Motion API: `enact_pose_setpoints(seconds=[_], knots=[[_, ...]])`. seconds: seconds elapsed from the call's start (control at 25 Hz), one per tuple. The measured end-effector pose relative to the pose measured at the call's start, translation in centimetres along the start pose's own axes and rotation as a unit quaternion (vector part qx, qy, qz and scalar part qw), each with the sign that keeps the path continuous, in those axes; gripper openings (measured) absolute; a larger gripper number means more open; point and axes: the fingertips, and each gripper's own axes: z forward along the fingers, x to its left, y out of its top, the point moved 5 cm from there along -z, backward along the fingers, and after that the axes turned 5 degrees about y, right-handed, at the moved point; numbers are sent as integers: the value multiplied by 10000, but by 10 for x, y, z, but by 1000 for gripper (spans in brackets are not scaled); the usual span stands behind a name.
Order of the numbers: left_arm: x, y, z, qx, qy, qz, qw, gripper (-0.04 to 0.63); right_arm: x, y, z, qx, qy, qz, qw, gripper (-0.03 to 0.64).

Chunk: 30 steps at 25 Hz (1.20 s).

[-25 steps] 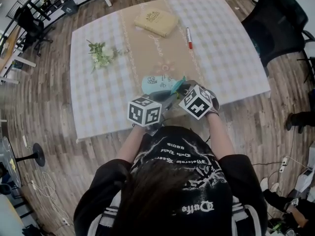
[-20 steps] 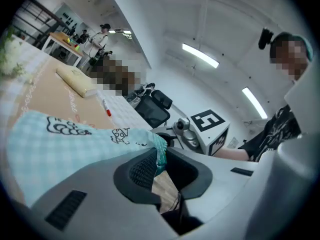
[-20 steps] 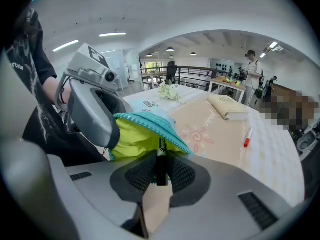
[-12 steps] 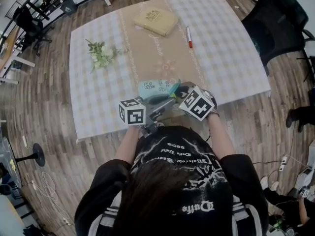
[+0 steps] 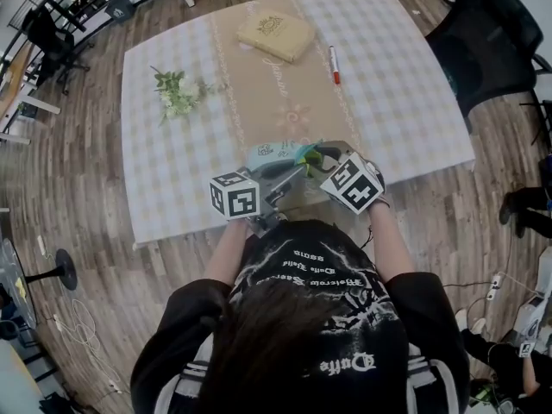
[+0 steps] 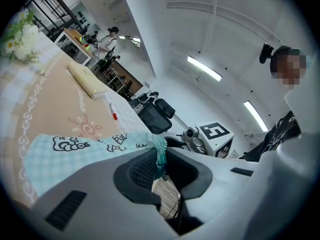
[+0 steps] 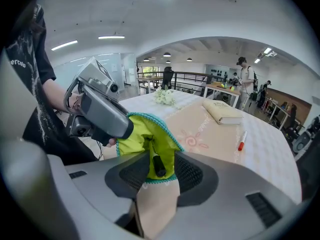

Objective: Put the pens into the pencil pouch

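A light-blue pencil pouch (image 5: 274,154) with a yellow-green lining (image 7: 142,136) is held up at the table's near edge. My left gripper (image 6: 162,170) is shut on the teal rim of its mouth (image 6: 160,151); the right gripper view shows this gripper (image 7: 97,109) at the left. A black pen (image 7: 156,161) lies in the open mouth between the pads of my right gripper (image 7: 160,173). Those jaws are opening and the pads stand clear of the pen. A red pen (image 5: 333,65) lies on the far right of the beige runner (image 5: 285,102).
A tan book (image 5: 274,34) lies at the runner's far end, and a small bunch of white flowers (image 5: 177,93) at the far left. The checked tablecloth (image 5: 172,171) covers the table. A black office chair (image 5: 487,37) stands to the right.
My left gripper's cube has shifted left and rolled. The pouch's green mouth now faces my right gripper more, and that gripper has drawn back slightly to the right.
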Motion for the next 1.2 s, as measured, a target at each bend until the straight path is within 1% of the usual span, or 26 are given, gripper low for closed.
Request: enact_pose_setpoints(seconds=[0.08, 0.16, 0.28, 0.36, 0.44, 0.52, 0.72, 0.88, 1.0, 1.08, 1.12, 1.2], knots=[[3, 2, -1, -27, 62, 3, 10000, 64, -1, 1, -4, -66, -58, 54, 9999, 176], [4, 4, -1, -62, 100, -8, 9999, 64, -2, 3, -10, -242, -148, 204, 9994, 193], [7, 10, -1, -154, 216, -48, 9996, 64, -5, 6, -19, -736, -192, 733, 9944, 206], [10, 14, -1, -107, 421, 58, 9990, 64, -7, 8, -25, -968, -223, 987, 9901, 206], [11, 16, 1, 31, 598, 243, 9979, 64, -12, 10, -32, -1133, -380, 1109, 9866, 206], [12, 19, 2, 105, 624, 322, 9975, 66, -21, 13, -38, -1305, -596, 1248, 9818, 206], [20, 27, 1, 142, 526, 236, 9982, 66, -48, 16, -47, -1687, -1152, 1777, 9626, 202], [26, 37, -1, 187, 452, 223, 9986, 66, -73, 13, -48, -1842, -1679, 2282, 9412, 190], [32, 46, -5, 125, 441, 138, 9989, 66, -90, 18, -46, -1855, -2065, 2446, 9290, 178], [36, 51, -8, 72, 452, 125, 9989, 66, -102, 22, -42, -1850, -2256, 2536, 9223, 186], [37, 54, -9, 44, 444, 146, 9989, 66, -108, 24, -39, -1834, -2341, 2578, 9193, 199], [39, 59, -12, -15, 392, 194, 9990, 66, -120, 27, -34, -1760, -2507, 2603, 9156, 195]])
